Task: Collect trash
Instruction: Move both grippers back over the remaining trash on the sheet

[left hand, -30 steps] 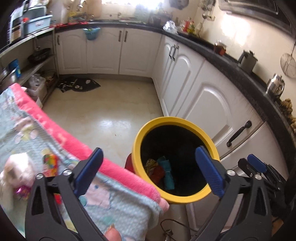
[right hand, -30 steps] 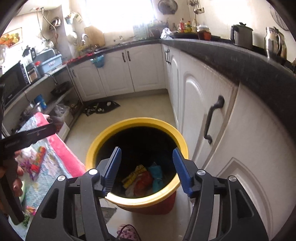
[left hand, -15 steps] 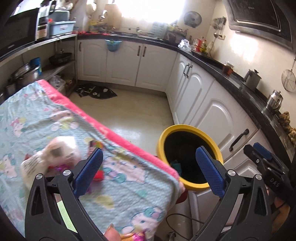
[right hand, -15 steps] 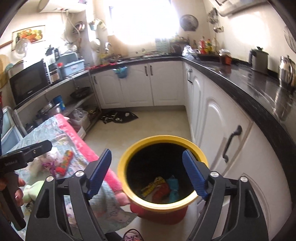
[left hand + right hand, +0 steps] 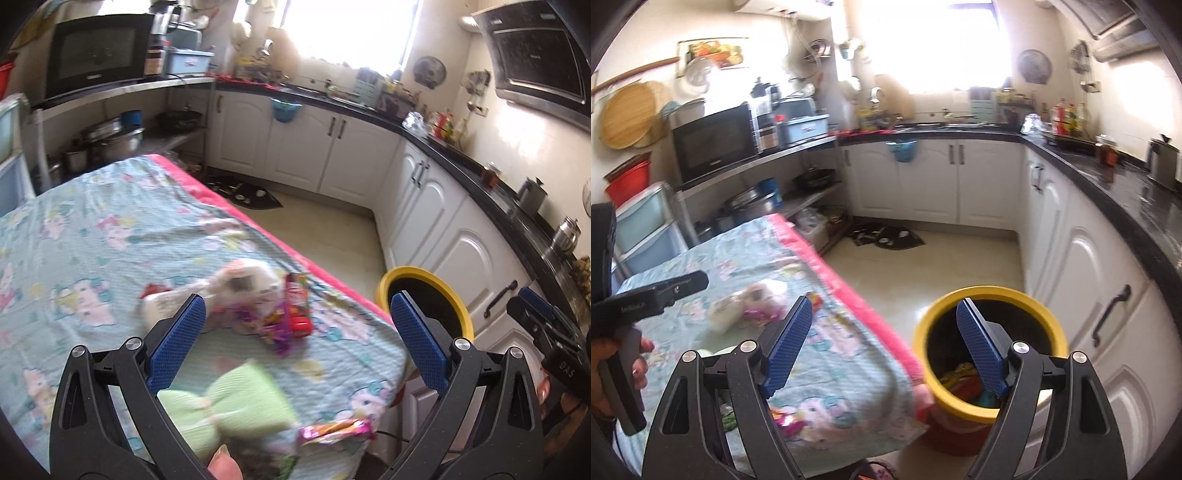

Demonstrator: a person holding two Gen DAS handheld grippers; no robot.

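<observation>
My left gripper (image 5: 295, 339): jaws wide, nothing between the pads; it hangs over the table's near end.
My right gripper (image 5: 886, 343): jaws wide and empty, the right pad in line with the bin's mouth.
Green cloth (image 5: 236, 406): nearest, on the table, just behind my left gripper's left pad.
Pink wrapper (image 5: 334, 430): at the table's near edge, right of the cloth.
Trash heap (image 5: 255, 295): white crumpled piece touching a red packet and purple foil, mid-table.
Table (image 5: 92, 229): under a pale blue printed sheet with a pink border.
Bin (image 5: 988, 354): yellow rim, on the floor just beside the table's corner, coloured wrappers inside.
Cabinets (image 5: 964, 181): white, well behind, under a black counter.
</observation>
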